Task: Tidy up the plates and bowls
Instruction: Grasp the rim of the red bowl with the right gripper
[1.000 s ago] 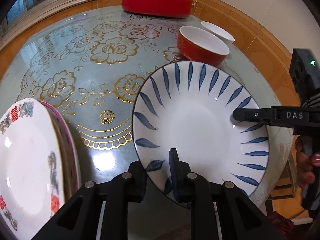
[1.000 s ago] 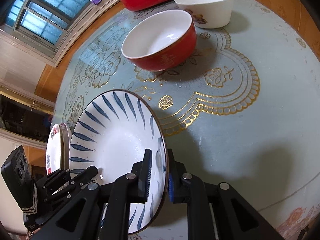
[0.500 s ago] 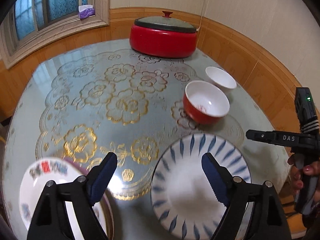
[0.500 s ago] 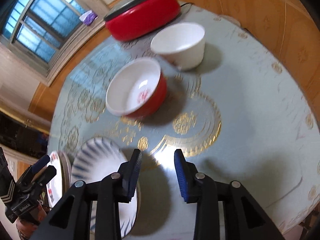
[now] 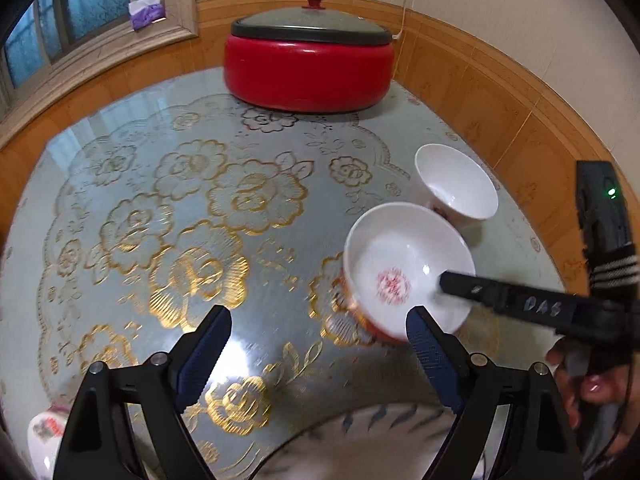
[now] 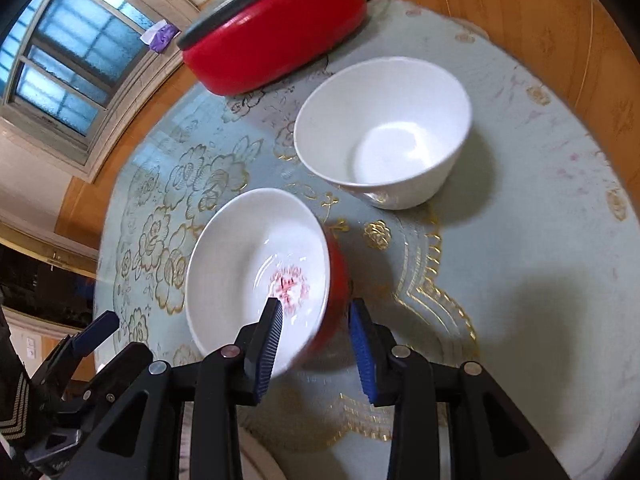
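Note:
A red bowl with a white inside (image 5: 400, 272) (image 6: 256, 264) sits on the table, a white bowl (image 5: 456, 184) (image 6: 384, 132) just behind it. My right gripper (image 6: 314, 312) is open, its jaws straddling the red bowl's near rim, one finger inside and one outside. It shows from the side in the left wrist view (image 5: 452, 282). My left gripper (image 5: 318, 330) is wide open and empty, held above the table left of the red bowl. The blue-leaf plate (image 5: 360, 440) lies under it at the bottom edge. A flower-patterned plate (image 5: 44, 432) peeks in at bottom left.
A red pot with a dark lid (image 5: 308, 64) (image 6: 276, 40) stands at the table's far side by the wood-panelled wall. The round table (image 5: 180, 208) has a gold-flowered cover under glass. A window is at the left.
Both grippers let go of the blue-leaf plate and opened. The right gripper moved forward to the red bowl and now straddles its rim. The left gripper rose and moved forward.

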`<state>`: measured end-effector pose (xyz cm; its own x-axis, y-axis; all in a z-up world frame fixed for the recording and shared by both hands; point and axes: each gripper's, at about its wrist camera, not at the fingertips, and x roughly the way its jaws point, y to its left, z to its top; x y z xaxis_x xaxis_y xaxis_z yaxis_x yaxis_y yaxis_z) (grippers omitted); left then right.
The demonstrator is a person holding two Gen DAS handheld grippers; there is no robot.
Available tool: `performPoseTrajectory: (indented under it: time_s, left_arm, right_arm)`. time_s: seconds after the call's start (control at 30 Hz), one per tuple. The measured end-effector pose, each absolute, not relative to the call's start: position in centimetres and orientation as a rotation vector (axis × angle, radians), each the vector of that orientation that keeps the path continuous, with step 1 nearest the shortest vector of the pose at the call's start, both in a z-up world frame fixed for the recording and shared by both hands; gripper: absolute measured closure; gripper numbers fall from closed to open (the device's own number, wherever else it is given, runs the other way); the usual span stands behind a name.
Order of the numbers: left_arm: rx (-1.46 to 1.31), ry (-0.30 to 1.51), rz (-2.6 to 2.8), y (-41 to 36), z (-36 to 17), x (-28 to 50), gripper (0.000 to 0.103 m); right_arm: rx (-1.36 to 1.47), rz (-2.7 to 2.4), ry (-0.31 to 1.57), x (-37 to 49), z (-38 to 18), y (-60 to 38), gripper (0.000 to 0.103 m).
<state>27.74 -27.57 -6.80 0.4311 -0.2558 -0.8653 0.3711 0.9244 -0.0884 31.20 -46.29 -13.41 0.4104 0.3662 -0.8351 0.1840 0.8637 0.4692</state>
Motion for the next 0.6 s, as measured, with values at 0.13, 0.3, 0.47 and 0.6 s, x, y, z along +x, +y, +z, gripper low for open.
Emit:
performPoseTrajectory:
  time_s: [0.13, 0.3, 0.47, 0.6]
  left_arm:
    - [0.137, 1.070, -0.395, -29.0, -7.8, 29.4, 0.016]
    - [0.155, 1.112, -0.405, -30.6, -9.1, 31.2, 0.027]
    - [0.217, 1.144, -0.420, -31.8, -10.8, 32.1, 0.048]
    - [0.238, 1.177, -0.448, -32.2, -12.0, 32.5, 0.065]
  right_arm:
    - [0.551, 0.146, 1.175, 32.3, -14.6, -46.3, 0.069]
    - [0.555, 0.176, 1.189, 32.7, -15.9, -46.5, 0.074]
    - [0.578, 0.197, 1.185, 32.5, -16.4, -46.8, 0.077]
    - [0.533, 0.184, 1.173, 32.3, -16.4, -46.7, 0.084]
